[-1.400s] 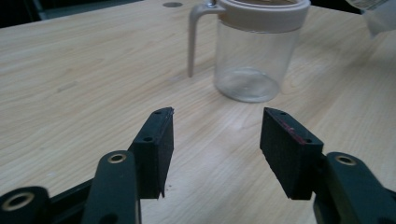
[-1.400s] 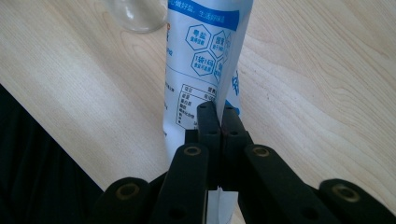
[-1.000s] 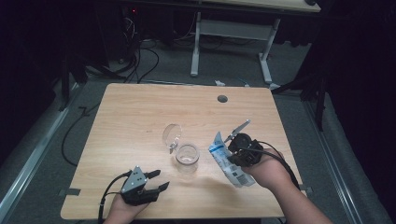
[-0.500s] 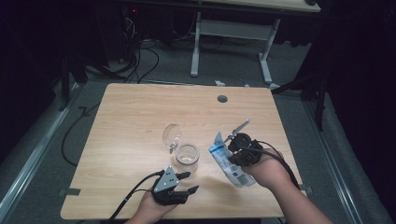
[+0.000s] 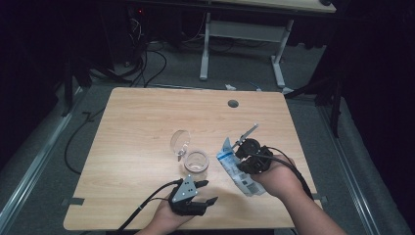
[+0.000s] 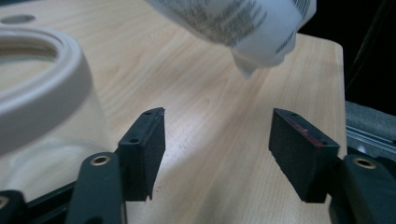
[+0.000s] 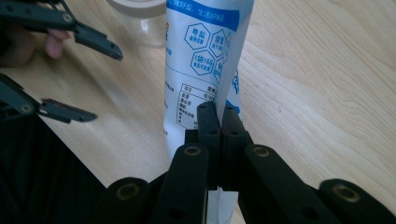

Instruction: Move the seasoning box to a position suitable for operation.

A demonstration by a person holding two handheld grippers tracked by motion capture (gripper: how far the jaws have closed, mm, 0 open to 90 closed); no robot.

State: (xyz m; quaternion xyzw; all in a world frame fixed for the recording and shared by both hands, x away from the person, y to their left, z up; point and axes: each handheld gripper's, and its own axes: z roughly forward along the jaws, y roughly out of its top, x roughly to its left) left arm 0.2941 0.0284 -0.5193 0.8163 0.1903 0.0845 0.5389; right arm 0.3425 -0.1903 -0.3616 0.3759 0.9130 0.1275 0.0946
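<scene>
Pinching the packet (image 5: 234, 166) near the worktop's (image 5: 147, 122) front edge, the right claw (image 7: 218, 114) is ready; the left claw (image 5: 205, 192), just widened and empty, has yet to grip the open jar (image 5: 196, 161).

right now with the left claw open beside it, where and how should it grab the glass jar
Grip the glass jar around its clear wall, below the thick pale rim, coming in level from the near table edge. It stands upright with its hinged lid swung open behind, so the front is free; the left claw looks wide enough.

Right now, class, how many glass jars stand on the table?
1. The glass jar stands near the table's middle, lid open, beside the packet.
</scene>
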